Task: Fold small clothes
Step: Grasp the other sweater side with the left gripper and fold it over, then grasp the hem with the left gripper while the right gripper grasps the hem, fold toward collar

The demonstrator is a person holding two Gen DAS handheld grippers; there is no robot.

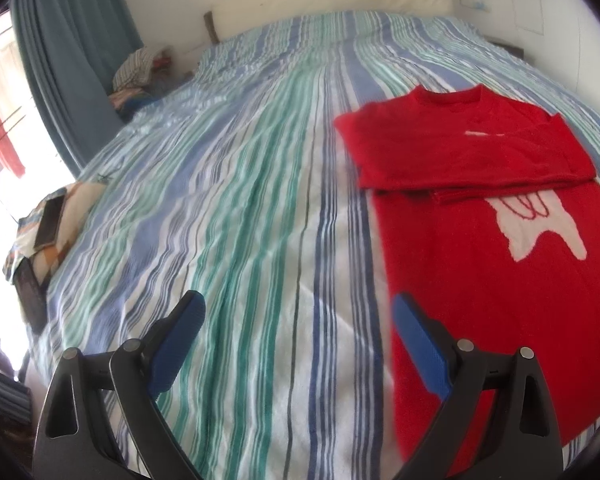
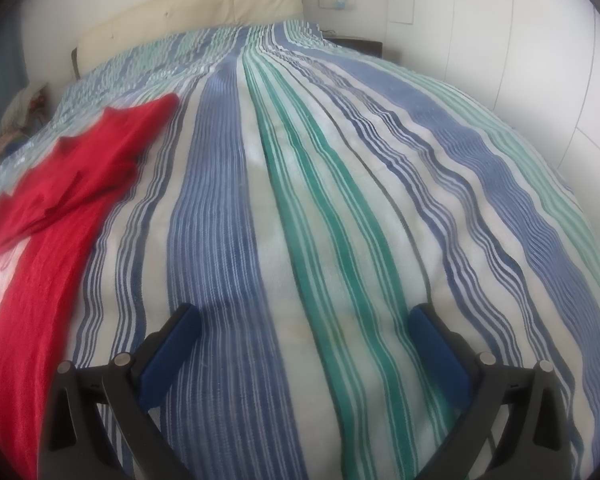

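Observation:
A red sweater point(image 1: 480, 216) with a white motif lies flat on the striped bedspread point(image 1: 240, 200), its sleeves folded across the chest. In the left wrist view it fills the right side. My left gripper point(image 1: 298, 312) is open and empty above the bedspread, its right finger over the sweater's left edge. In the right wrist view the sweater point(image 2: 52, 200) lies at the far left. My right gripper point(image 2: 304, 320) is open and empty over bare bedspread point(image 2: 300, 200), to the right of the sweater.
A cream headboard point(image 2: 188, 4) stands at the far end of the bed. A blue curtain point(image 1: 68, 60) and a pile of clothes point(image 1: 136, 72) are at the left. A side table with a phone point(image 1: 48, 220) stands beside the bed. White wardrobe doors point(image 2: 540, 60) are at the right.

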